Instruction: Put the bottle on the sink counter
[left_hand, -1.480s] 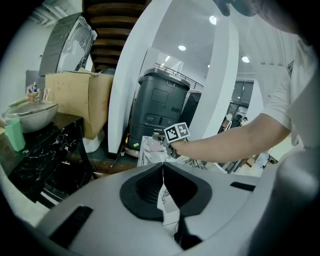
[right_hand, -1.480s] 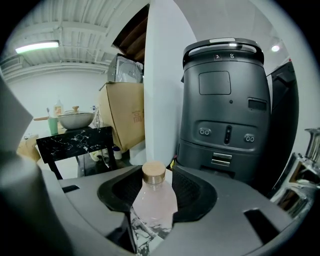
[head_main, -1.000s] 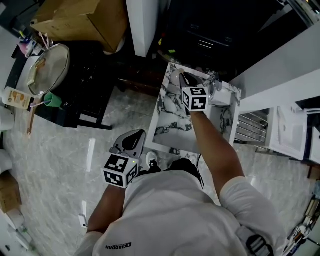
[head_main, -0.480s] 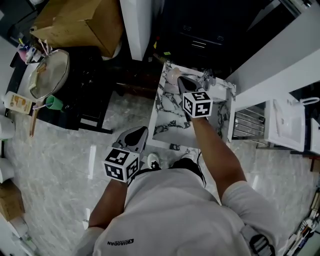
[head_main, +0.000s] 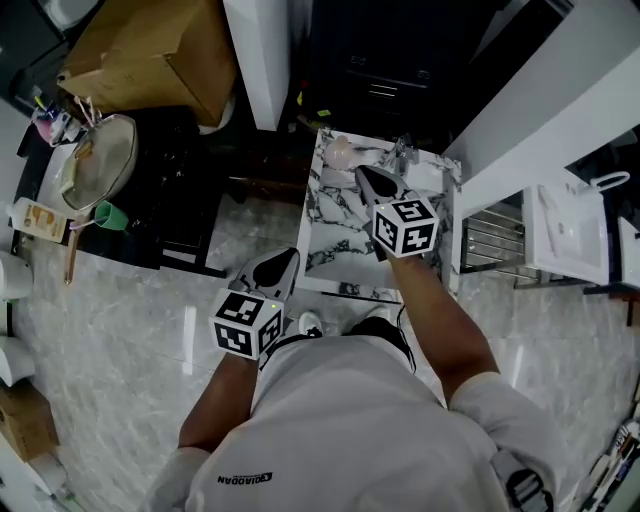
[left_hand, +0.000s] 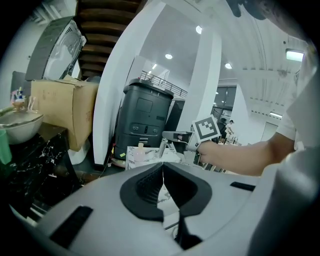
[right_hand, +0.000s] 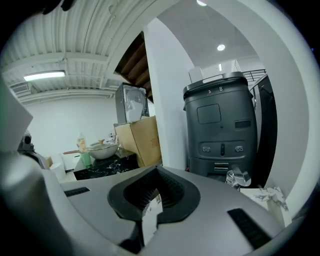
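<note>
Small pale pink bottle (head_main: 338, 150) upright on far-left corner of white, grey-veined marble sink counter (head_main: 330, 238). Right gripper (head_main: 363, 173) jaws together, empty, above counter, tips just right of bottle, not touching. Left gripper (head_main: 290, 256) jaws together, empty, off counter's near-left edge, well apart from bottle.

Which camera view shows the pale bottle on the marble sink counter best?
The head view: the pale bottle stands unobstructed at the marble sink counter's far corner. The left gripper view shows it small, from the side. The right gripper view misses it.
</note>
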